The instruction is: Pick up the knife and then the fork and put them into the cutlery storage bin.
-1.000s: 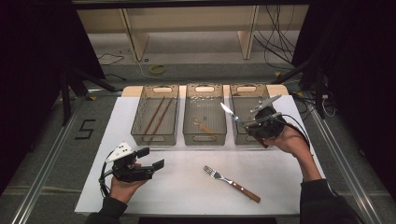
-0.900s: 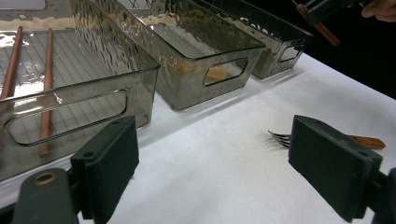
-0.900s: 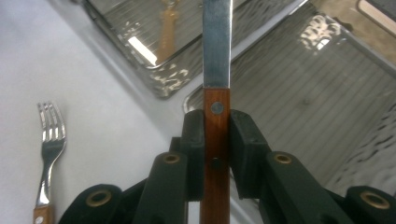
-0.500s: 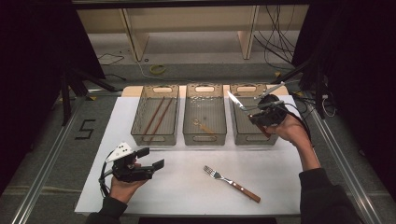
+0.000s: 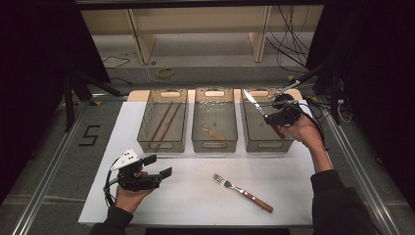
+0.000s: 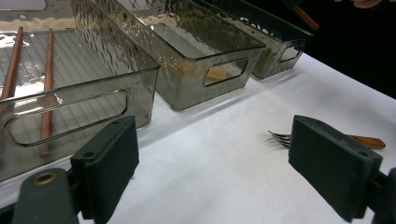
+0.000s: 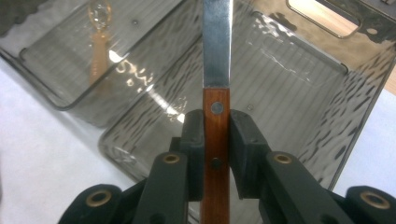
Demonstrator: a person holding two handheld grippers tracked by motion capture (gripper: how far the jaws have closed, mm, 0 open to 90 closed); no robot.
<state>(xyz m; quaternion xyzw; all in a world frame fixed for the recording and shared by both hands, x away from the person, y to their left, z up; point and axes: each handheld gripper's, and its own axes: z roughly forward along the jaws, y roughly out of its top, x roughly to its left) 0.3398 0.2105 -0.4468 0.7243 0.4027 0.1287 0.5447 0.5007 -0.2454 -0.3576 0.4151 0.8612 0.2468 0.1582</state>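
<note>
Above the right-hand bin, at the far right of the white table mat, the knife is carried in the right gripper. The two pads are clamped on the wooden handle just below the blade, as the right gripper view shows, and the blade points up and away over the bin's ribbed floor. In the high view the blade slants toward the bin's far left corner.

Step in hand, as judged: sorting cutlery into bins, with the knife about to be deposited. The next move calls for lowering the knife until it lies along the bin floor, inside the walls, then parting the jaws.

The middle bin holds a small spoon-like utensil; the left bin holds a pair of chopsticks. A fork with a wooden handle lies on the mat near its near edge, right of centre.

The left gripper rests near the mat's near left corner, jaws wide apart and empty, aimed toward the fork.
</note>
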